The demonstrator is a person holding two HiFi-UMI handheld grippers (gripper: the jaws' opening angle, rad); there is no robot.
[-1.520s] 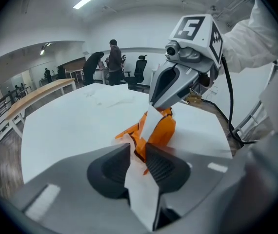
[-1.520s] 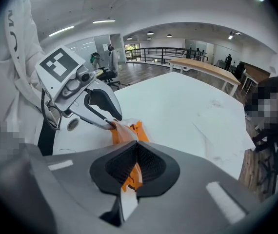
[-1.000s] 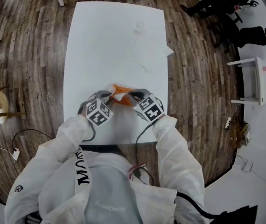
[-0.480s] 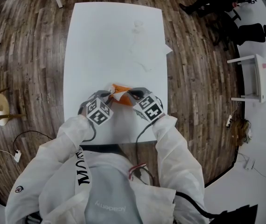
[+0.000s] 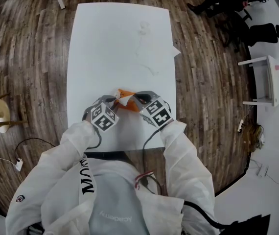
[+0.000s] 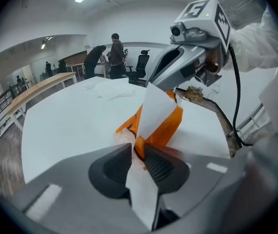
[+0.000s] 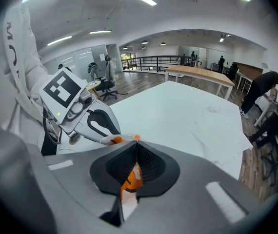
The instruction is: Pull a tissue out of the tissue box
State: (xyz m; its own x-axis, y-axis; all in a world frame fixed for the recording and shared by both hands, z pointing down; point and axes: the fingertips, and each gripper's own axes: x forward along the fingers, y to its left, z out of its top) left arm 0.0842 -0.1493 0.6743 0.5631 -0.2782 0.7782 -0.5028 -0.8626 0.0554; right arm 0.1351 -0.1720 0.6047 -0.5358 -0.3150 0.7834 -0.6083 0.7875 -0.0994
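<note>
An orange tissue pack [image 5: 126, 93] lies near the front edge of the white table [image 5: 115, 43], with a white tissue [image 5: 121, 101] sticking out of it. My left gripper [image 5: 115, 100] comes in from the left and is shut on the end of the pack [image 6: 167, 126]. The tissue [image 6: 154, 106] also runs down between its pads. My right gripper [image 5: 133, 100] meets the pack from the right with its jaws pressed together on the tissue's upper end. An orange strip of the pack [image 7: 130, 178] and some white show behind the pads. The two grippers' tips almost touch.
Thin white sheets [image 5: 147, 62] lie flat further up the table, and one corner [image 5: 176, 52] overhangs the right edge. A small white side table [image 5: 262, 84] stands at the right on the wooden floor. People [image 6: 114, 52] and office chairs are far behind.
</note>
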